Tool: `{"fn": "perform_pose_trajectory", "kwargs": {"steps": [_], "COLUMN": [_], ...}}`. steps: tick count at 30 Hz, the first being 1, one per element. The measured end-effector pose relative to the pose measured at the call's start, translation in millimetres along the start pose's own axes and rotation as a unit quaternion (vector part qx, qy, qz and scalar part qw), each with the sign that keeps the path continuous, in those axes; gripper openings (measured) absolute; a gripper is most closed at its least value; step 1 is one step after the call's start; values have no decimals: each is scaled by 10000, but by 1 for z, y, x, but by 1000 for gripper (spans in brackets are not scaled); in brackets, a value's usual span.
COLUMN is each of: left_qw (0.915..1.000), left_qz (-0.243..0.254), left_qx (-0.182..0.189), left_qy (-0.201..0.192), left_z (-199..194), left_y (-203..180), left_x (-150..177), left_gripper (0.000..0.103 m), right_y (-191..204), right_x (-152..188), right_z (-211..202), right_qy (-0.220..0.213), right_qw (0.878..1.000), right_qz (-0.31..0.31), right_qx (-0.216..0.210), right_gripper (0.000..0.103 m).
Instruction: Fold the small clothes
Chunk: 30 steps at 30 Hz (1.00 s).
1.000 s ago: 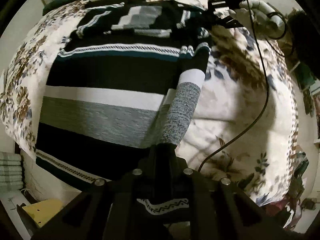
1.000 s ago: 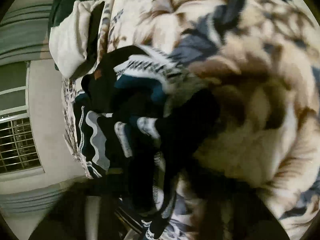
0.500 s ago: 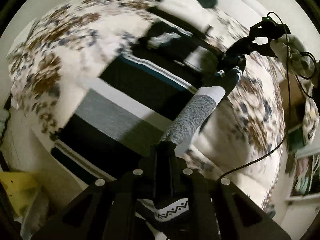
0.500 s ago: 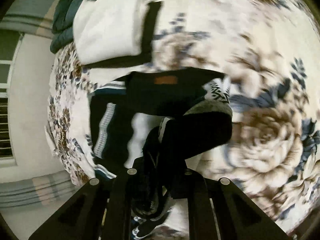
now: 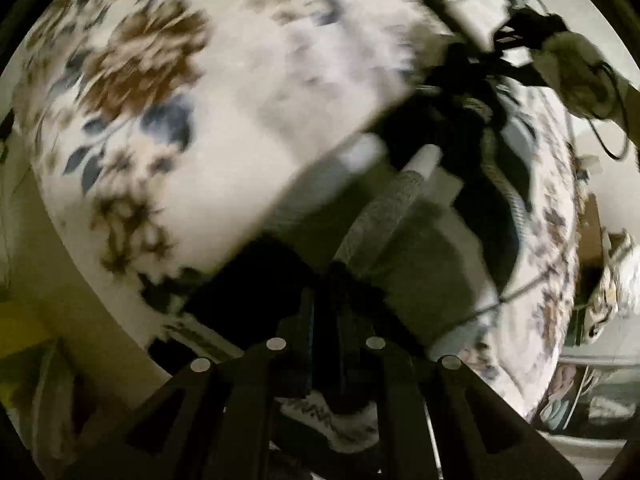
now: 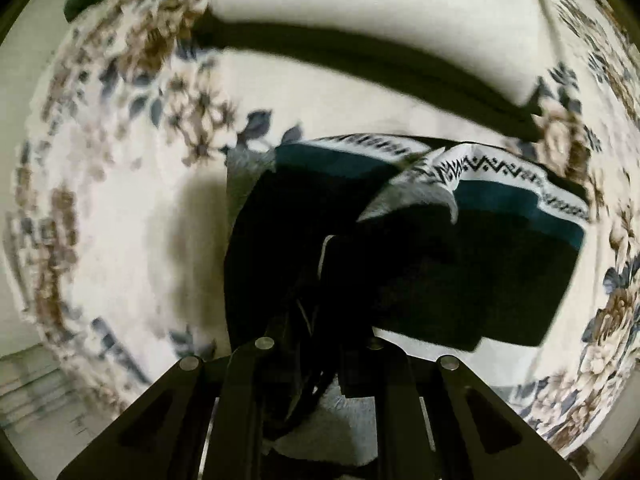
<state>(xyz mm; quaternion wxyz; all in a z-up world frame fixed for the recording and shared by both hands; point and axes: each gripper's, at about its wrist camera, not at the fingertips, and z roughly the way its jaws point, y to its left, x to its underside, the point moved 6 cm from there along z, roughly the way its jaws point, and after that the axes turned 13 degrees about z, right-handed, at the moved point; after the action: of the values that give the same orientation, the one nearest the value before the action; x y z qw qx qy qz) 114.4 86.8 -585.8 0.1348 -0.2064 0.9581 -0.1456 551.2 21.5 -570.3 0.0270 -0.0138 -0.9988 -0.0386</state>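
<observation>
sweater (image 6: pixel 460 264) hangs between both clenched grippers, left (image 5: pixel 326 280) on its hem end, right (image 6: pixel 332 280) on the far end, long axis running across the bed (image 6: pixel 120 200).

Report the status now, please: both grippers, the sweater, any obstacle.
Left gripper shut on striped sweater. Right gripper shut on it too. Sweater partly lifted off floral blanket. Nothing blocking.

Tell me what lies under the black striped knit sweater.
Under the black striped knit sweater lies the floral bedspread. Whatever lies directly beneath the sweater is covered.
</observation>
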Motion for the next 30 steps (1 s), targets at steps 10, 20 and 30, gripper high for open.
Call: {"fn": "perform_pose_trajectory", "kwargs": {"steps": [10, 20, 30], "left_qw": [9974, 9995, 9896], "left_qz": [-542, 43, 1267], "left_qx": [-191, 282, 405], "left_qy": [445, 154, -541], "left_z": [-15, -18, -6], "left_y": [95, 26, -83], "left_x": [21, -8, -169], "left_gripper": [24, 55, 55], "right_y": [4, -54, -191], "right_x": [6, 108, 99], "right_z": [-8, -60, -36], "right_qy": [338, 152, -123], "right_qw": [9983, 9965, 9928], "right_qz": [33, -339, 796], "right_qx": [-475, -751, -887], "right_gripper": [50, 55, 55]}}
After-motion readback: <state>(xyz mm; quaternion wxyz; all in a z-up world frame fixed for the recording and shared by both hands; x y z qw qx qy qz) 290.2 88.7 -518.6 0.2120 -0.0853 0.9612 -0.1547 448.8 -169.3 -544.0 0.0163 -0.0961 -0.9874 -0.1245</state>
